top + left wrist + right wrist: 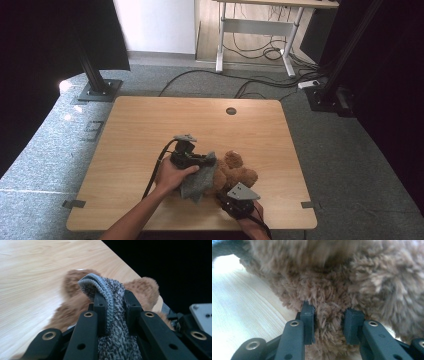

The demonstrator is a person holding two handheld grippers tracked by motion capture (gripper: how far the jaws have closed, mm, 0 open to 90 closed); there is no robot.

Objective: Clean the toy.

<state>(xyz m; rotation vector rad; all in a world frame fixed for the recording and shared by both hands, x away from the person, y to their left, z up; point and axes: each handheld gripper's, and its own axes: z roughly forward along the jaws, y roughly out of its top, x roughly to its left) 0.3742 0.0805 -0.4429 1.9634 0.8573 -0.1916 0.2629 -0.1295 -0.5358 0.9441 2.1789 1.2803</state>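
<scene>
A brown plush teddy bear [239,172] lies near the front edge of the wooden table [145,125]. A grey knitted garment [196,184] hangs against the bear's left side, and my left gripper [207,161] is shut on it. In the left gripper view the knit's ribbed edge [100,282] folds over between the jaws of the left gripper [115,300], with the bear [146,287] just behind. My right gripper [226,192] comes in from the front edge. In the right gripper view the right gripper [329,315] pinches a tuft of the bear's fur [337,277].
The table has a round cable hole [231,111] near its far edge. Black frame posts [95,75] stand on the carpet at the left and right of the table. Cables [260,85] run across the floor behind, under a white-legged desk [255,30].
</scene>
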